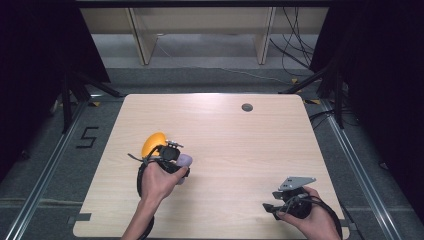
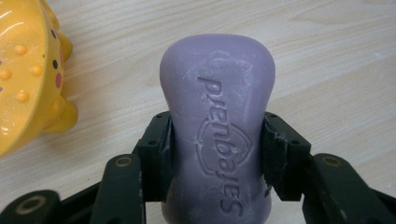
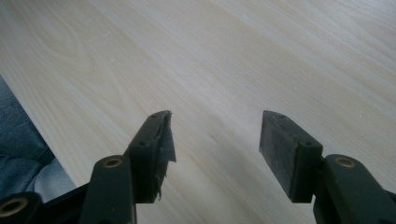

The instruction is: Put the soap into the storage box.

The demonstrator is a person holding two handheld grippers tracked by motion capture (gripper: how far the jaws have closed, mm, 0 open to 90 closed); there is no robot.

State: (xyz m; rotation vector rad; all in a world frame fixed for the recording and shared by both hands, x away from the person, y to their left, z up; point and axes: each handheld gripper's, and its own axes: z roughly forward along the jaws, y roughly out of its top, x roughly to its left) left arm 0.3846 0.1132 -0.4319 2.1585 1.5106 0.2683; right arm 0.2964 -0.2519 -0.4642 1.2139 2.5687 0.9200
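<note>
From the high view, the pale wooden bench (image 1: 220, 150) carries little. At about 8 o'clock from its middle, the left hand-held gripper (image 1: 176, 161) is held by the person's left hand (image 1: 157, 181), and a purple bar of soap (image 1: 185, 160) sticks out from its tip toward 3 o'clock. Just beside it, at 10 o'clock of the gripper, sits a yellow dish (image 1: 152, 142). Down at 4 o'clock of the bench, near the front edge, the right hand (image 1: 312, 220) holds the right hand-held gripper (image 1: 270, 209), a grey three-cornered plate on top, its jaws pointing toward 9 o'clock. A small dark round hole (image 1: 247, 107) lies near the far edge at 12 o'clock. Around the bench there is grey floor (image 1: 55, 165) with black curtains (image 1: 35, 65) either side, cables at 1 o'clock, and a "5" marked in tape (image 1: 87, 137) at 9 o'clock.

The left gripper view gives what the high one cannot: the soap (image 2: 217, 126) is clamped at its waist between both black jaws, with raised lettering on its face. The yellow dish (image 2: 28, 74), at 10 o'clock, shows bumps, coloured dots and stubby feet resting on the wood.

In the right gripper view the jaws stand wide apart with nothing between them, above bare wood grain (image 3: 224, 60). The rubber pad (image 3: 167, 140) on the jaw at 8 o'clock looks torn. Grey floor (image 3: 18, 140) shows at 8 o'clock, past the bench edge.
</note>
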